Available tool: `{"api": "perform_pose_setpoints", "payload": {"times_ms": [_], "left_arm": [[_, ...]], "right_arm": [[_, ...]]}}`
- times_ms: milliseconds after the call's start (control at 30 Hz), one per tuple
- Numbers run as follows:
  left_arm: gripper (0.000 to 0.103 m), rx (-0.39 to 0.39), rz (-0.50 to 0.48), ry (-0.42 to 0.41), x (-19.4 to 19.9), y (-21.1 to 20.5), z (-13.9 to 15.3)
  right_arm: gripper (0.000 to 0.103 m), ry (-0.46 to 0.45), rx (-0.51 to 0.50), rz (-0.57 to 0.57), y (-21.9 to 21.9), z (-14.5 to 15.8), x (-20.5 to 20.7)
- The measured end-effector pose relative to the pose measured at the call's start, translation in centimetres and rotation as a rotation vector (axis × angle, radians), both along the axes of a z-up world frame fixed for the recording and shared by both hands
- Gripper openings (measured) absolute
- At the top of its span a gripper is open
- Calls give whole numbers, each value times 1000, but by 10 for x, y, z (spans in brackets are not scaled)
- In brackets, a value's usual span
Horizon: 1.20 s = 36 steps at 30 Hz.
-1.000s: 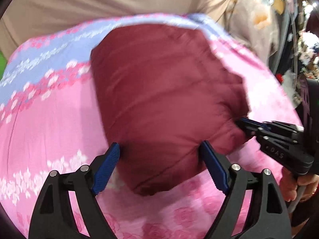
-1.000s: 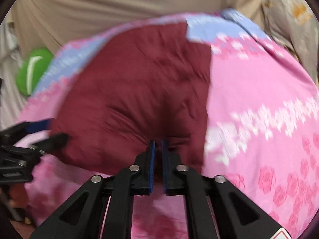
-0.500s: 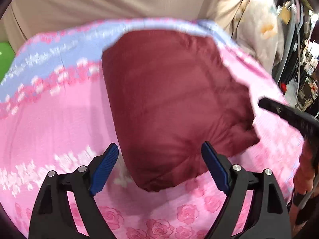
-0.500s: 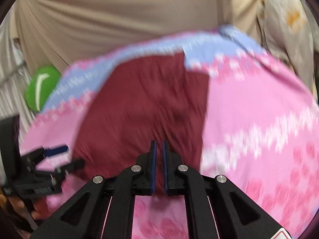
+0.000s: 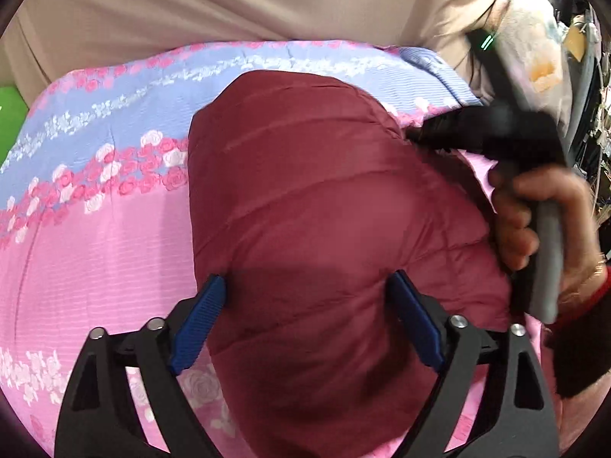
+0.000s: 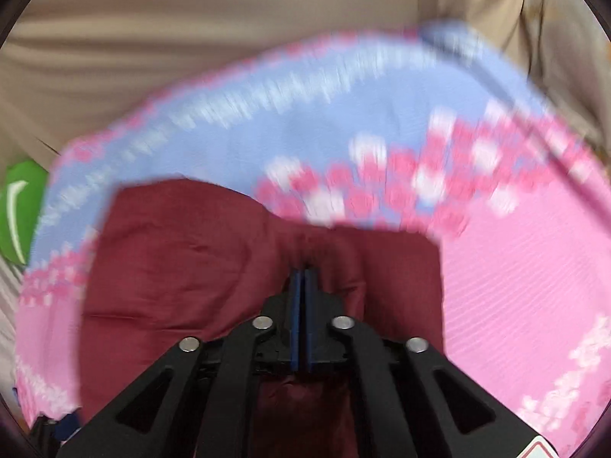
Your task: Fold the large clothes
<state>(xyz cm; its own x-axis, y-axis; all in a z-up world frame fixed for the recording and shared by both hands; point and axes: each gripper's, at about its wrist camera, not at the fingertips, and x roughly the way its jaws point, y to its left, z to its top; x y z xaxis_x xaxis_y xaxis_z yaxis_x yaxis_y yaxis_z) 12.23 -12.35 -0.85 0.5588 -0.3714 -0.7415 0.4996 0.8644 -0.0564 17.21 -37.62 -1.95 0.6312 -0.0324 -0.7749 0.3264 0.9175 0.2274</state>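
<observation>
No legible brand, label or writing on any item; a white-and-red sticker corner at the bottom right of the right wrist view is cut off and unreadable. Item: maroon padded garment (image 5: 324, 229), smooth, slightly shiny woven shell with stitched quilting lines across it, puffy, folded into a rounded block. It lies on a floral bedsheet (image 5: 99, 236), a finely ribbed fabric in pink with a lavender-blue band at the far side and rows of printed pink and white roses. Beyond the sheet hangs a plain beige cloth backdrop (image 5: 229, 7), softly creased. A bright green object (image 6: 19, 210) with a white curved stripe sits at the far left edge, shape otherwise unclear. Left tongs (image 5: 305, 316): black plastic frame with silver rivets and ribbed blue pads, jaws wide and opening, straddling the near end of the garment with the pads not pressing on it. Right tongs (image 6: 304, 286): same build, blue pads pressed together and pinching a gathered pucker of the maroon fabric at the garment's far edge; that view is motion-blurred. In the left wrist view the right tongs appear at the garment's far right edge as a blurred black body with a grey handle, gripped by a hand (image 5: 534, 221); a dark sleeve cuff with a red edge shows at the wrist.
</observation>
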Motion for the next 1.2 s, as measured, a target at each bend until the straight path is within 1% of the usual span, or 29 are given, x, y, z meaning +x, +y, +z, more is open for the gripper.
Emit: {"api": "perform_pose_setpoints", "payload": {"times_ms": [67, 133, 167, 200, 233, 267, 333, 367, 433, 500, 533, 567, 633, 700, 767, 867, 967, 1000, 1033, 1067, 1100, 1133, 1167, 1200], "left_arm": [[91, 10, 5, -5, 3, -3, -3], [91, 35, 6, -5, 5, -5, -5], [91, 43, 7, -3, 6, -5, -7], [92, 46, 8, -4, 7, -5, -8], [92, 48, 8, -7, 7, -4, -9], [92, 49, 7, -9, 7, -4, -10], [93, 53, 6, -13, 8, -4, -11], [93, 54, 6, -15, 8, -4, -12], [93, 58, 6, -19, 8, -4, -12], [93, 59, 9, -23, 8, -4, -13], [93, 61, 11, -24, 7, -5, -13], [93, 63, 13, -27, 6, -6, -13], [94, 64, 12, -28, 5, -6, -13], [94, 76, 8, -35, 3, -8, -14], [94, 89, 15, -44, 2, -8, -16], [95, 85, 26, -34, 1, -5, -15], [95, 77, 31, -24, -1, -2, -16], [95, 76, 33, -23, -2, -1, -16], [95, 75, 36, -20, -3, -2, -16], [95, 72, 38, -15, -4, -1, -15], [94, 68, 39, -8, -5, 0, -14], [94, 60, 38, 2, -6, 1, -13], [94, 42, 34, 18, -9, 4, -11], [95, 24, 25, 33, -12, 8, -9]], "right_arm": [[0, 1, 40, -3, -3, -12, 4], [0, -12, 35, -32, -3, -4, -7], [0, -39, 42, -39, -1, 4, -19], [6, -80, 60, -27, 2, 14, -33], [6, -118, 75, -10, 4, 21, -47], [6, -168, 86, 18, 11, 32, -70], [6, -217, 61, 57, 23, 43, -110], [6, -230, 45, 83, 32, 44, -137], [6, -215, 31, 104, 40, 39, -164], [6, -161, 13, 104, 50, 22, -188], [6, -143, 5, 100, 52, 17, -191], [6, -105, -6, 102, 56, 4, -194], [0, -40, -21, 86, 54, -22, -189], [0, -29, -19, 86, 54, -37, -187], [0, -24, -16, 82, 53, -40, -186], [0, -31, -18, 67, 52, -29, -191], [6, -93, 13, 38, 45, -16, -209], [11, -115, 29, 22, 40, -11, -215], [21, -129, 40, 1, 36, -9, -218], [29, -142, 48, -22, 32, -7, -220], [44, -150, 53, -37, 31, -6, -222], [51, -159, 63, -54, 27, -6, -223], [51, -156, 69, -62, 25, -7, -223], [54, -149, 79, -63, 23, -9, -222]]}}
